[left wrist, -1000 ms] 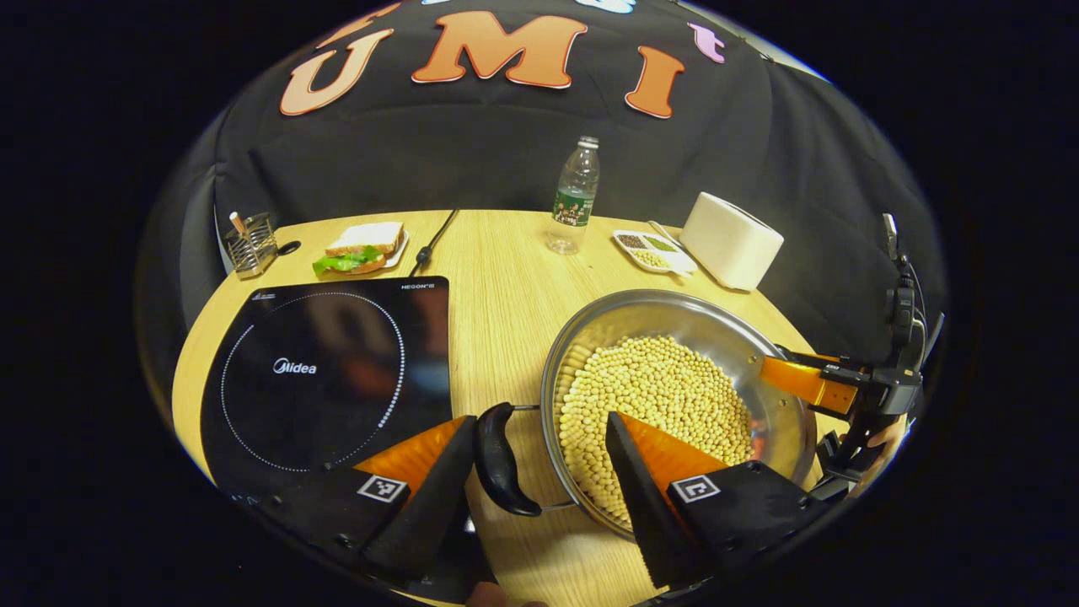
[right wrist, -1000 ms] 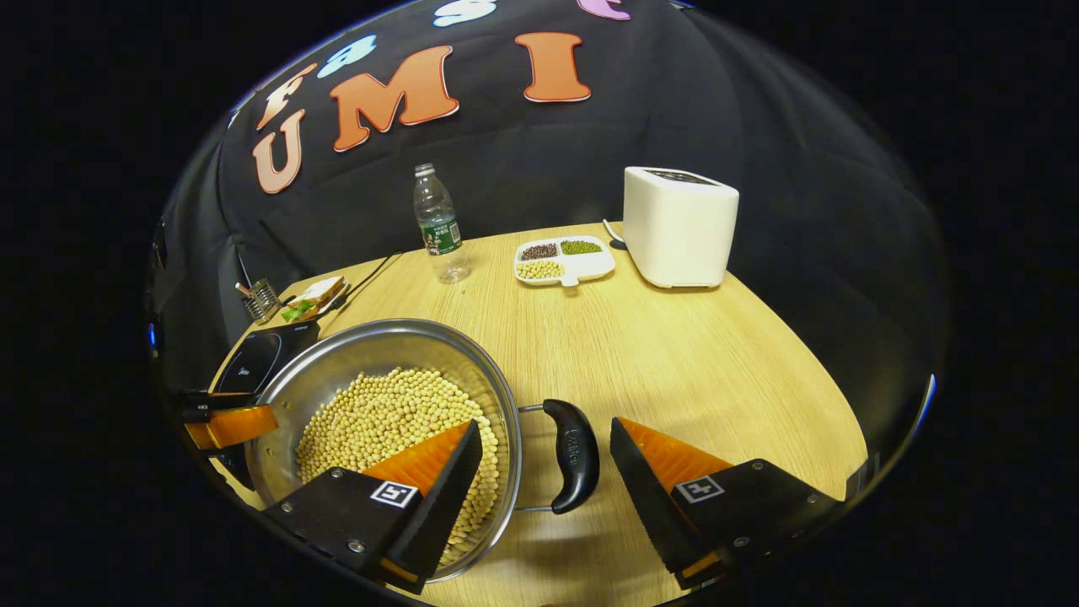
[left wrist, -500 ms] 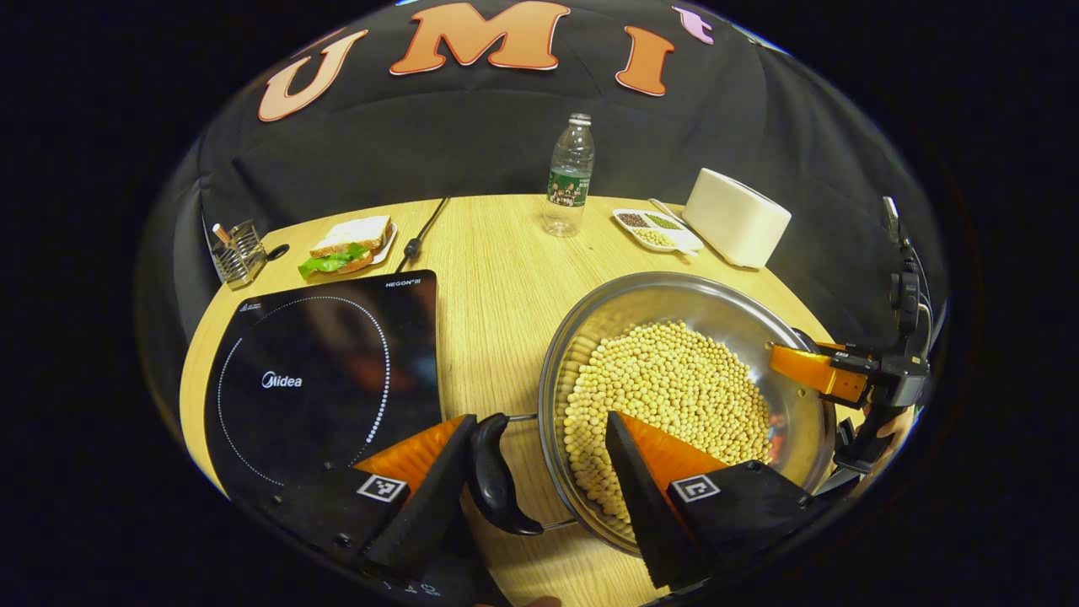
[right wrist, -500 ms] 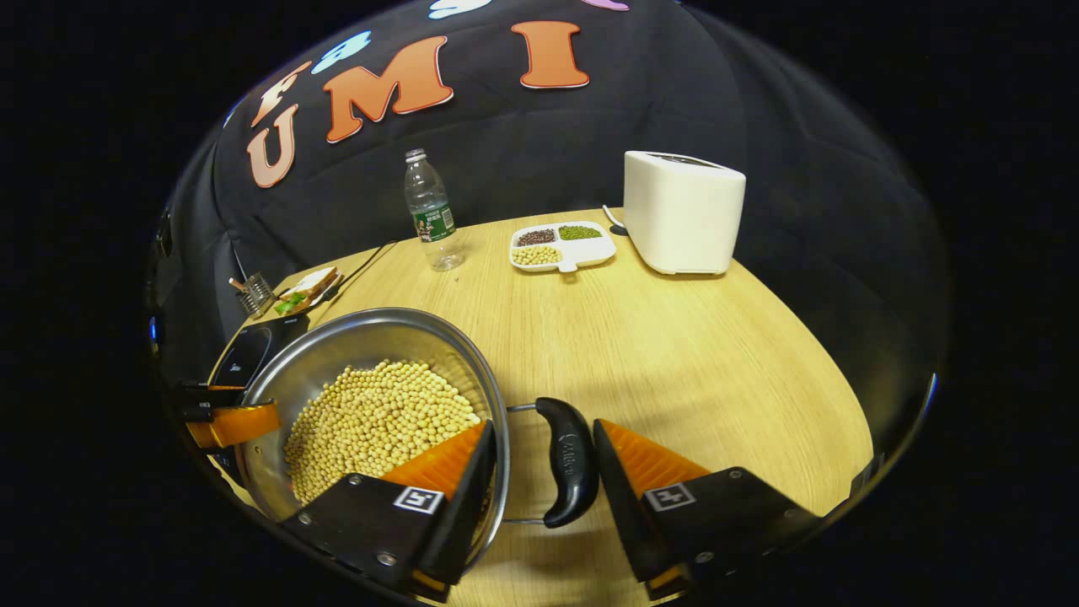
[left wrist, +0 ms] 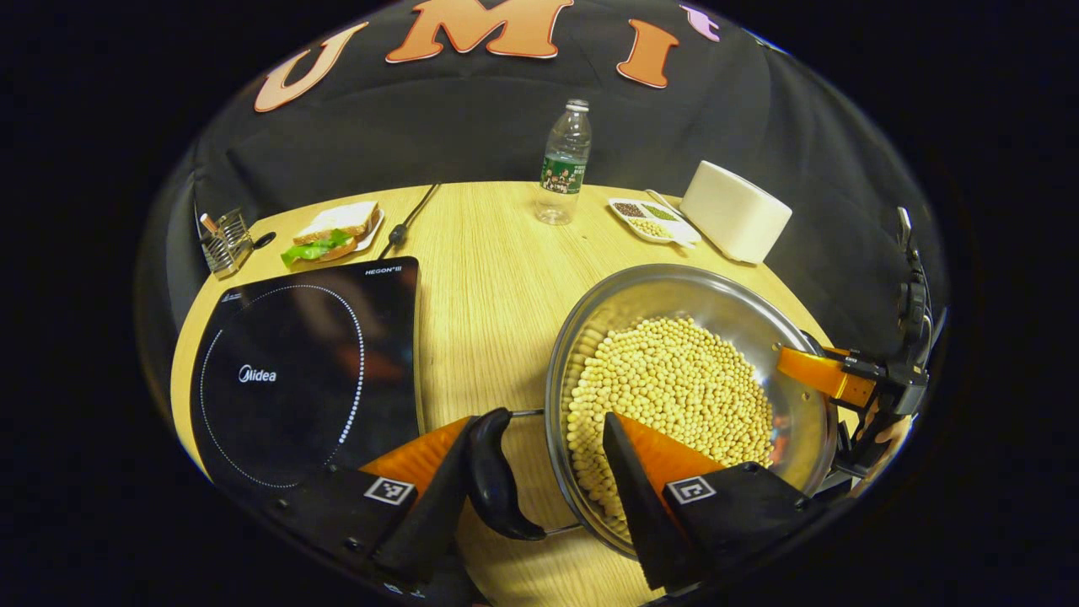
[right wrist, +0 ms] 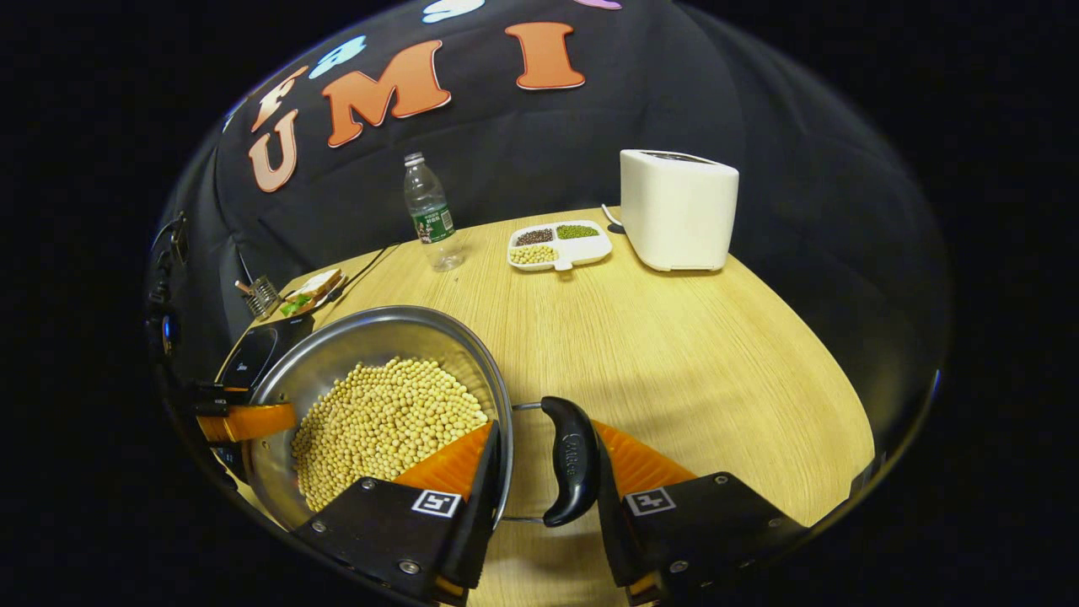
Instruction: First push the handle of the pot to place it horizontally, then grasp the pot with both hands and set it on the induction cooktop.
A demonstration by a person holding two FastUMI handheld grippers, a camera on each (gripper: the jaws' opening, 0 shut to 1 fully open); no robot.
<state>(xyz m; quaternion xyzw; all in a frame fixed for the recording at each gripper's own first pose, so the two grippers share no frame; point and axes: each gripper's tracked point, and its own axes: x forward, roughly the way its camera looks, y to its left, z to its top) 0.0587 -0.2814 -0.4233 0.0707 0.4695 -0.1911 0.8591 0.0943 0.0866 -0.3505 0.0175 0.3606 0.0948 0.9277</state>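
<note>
The steel pot (left wrist: 674,291) full of soybeans (left wrist: 666,379) stands right of the black induction cooktop (left wrist: 287,371). My left gripper (left wrist: 538,419) is open and straddles the pot's near black handle (left wrist: 497,476). Its left finger touches the handle and its right finger hangs over the beans. In the right gripper view, my right gripper (right wrist: 545,424) is shut on the pot's other handle (right wrist: 569,459). One of its fingers is inside the pot (right wrist: 371,337) at the rim and the other is against the handle's outer side. The cooktop (right wrist: 253,354) lies beyond the pot.
At the back of the wooden table stand a water bottle (left wrist: 563,164), a white box-shaped appliance (left wrist: 733,221) and a divided dish of beans (left wrist: 653,221). A sandwich on a plate (left wrist: 333,232), a wire holder (left wrist: 221,240) and a black cable (left wrist: 409,221) lie behind the cooktop.
The right gripper's fingers have closed in from a wide gap onto the handle and rim. The left gripper keeps the same wide gap and has edged forward against its handle.
</note>
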